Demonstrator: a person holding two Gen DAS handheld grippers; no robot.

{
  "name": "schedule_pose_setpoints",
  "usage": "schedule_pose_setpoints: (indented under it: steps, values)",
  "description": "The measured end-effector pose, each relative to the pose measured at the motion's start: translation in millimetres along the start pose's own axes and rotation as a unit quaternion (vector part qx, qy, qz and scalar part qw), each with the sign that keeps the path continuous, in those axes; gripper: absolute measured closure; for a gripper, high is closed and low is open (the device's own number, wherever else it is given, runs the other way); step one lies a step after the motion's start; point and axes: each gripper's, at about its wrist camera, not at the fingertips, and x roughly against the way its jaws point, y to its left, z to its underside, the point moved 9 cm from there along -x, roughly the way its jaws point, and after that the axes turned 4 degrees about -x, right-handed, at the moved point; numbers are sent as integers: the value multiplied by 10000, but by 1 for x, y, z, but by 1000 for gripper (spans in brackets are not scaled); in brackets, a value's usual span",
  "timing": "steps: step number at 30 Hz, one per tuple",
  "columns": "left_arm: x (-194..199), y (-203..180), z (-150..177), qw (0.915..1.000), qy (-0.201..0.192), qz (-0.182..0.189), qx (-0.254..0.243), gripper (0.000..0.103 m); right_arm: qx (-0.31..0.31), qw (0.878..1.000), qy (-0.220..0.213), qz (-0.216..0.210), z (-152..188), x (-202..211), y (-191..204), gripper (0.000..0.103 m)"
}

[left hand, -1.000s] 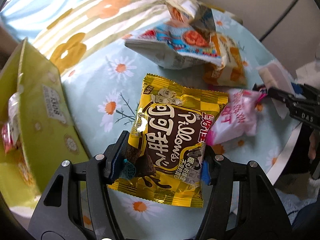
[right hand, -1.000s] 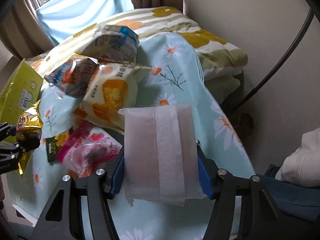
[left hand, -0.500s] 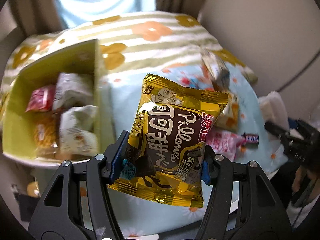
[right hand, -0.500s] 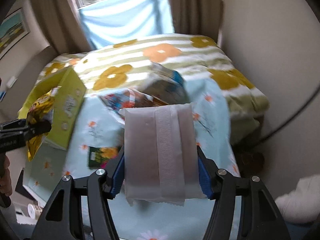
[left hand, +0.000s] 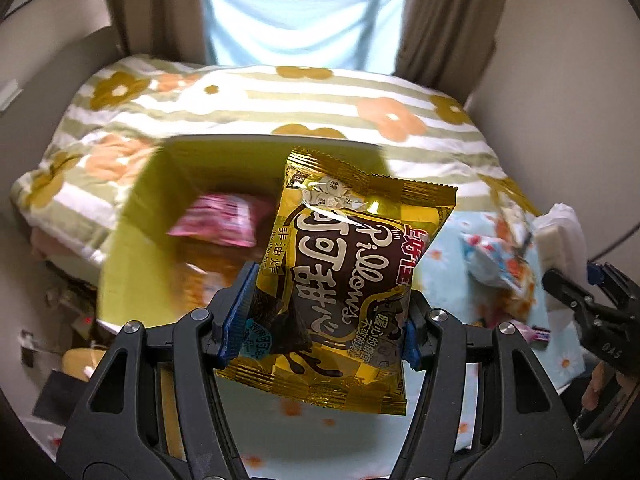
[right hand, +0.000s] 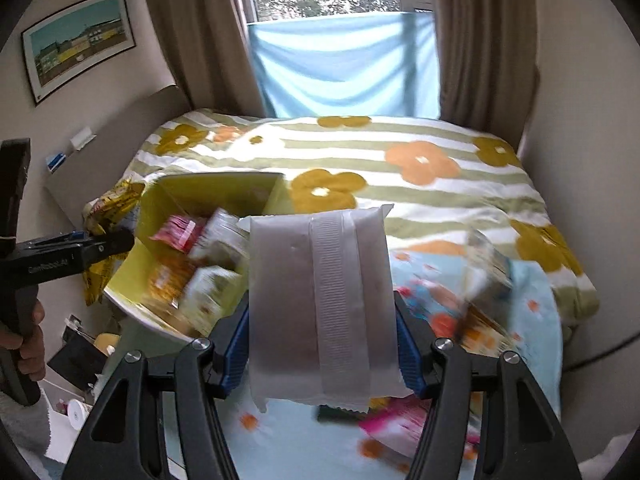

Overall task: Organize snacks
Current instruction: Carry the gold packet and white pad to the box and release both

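My left gripper (left hand: 320, 316) is shut on a gold and brown snack packet (left hand: 344, 276), held in the air in front of the yellow-green box (left hand: 132, 216). The box holds a pink packet (left hand: 220, 220) and other blurred snacks. In the right wrist view the left gripper (right hand: 116, 240) holds the gold packet (right hand: 108, 208) at the box's left side (right hand: 224, 188). My right gripper (right hand: 322, 356) is shut on a white packet (right hand: 320, 304), raised above the bed to the right of the box.
Loose snack packets lie on the light blue daisy cloth (right hand: 532, 344), right of the box (right hand: 480, 272) (left hand: 496, 256). A pink packet (right hand: 396, 420) lies below my right gripper. A striped flower quilt (right hand: 400, 152) covers the bed. Curtains and a window stand behind.
Both grippers rose and swung left toward the box, each still holding its packet. The box now sits directly behind the gold packet in the left wrist view.
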Motion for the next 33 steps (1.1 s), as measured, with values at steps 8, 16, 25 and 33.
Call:
schedule_pose_setpoints:
  steps: [8, 16, 25, 33]
  values:
    - [-22, 95, -5, 9997, 148, -186, 100, 46, 83, 9996, 188, -200, -18, -46, 86, 45]
    - [-70, 127, 9, 9981, 572, 1, -250, 46, -173, 9984, 470, -276, -11, -92, 136, 45]
    - [-99, 123, 21, 9955, 810, 184, -466, 9, -352, 9965, 740, -178, -5, -115, 152, 45]
    - [-92, 141, 35, 9958, 847, 217, -285, 6, -172, 9953, 923, -254, 1, -132, 161, 45]
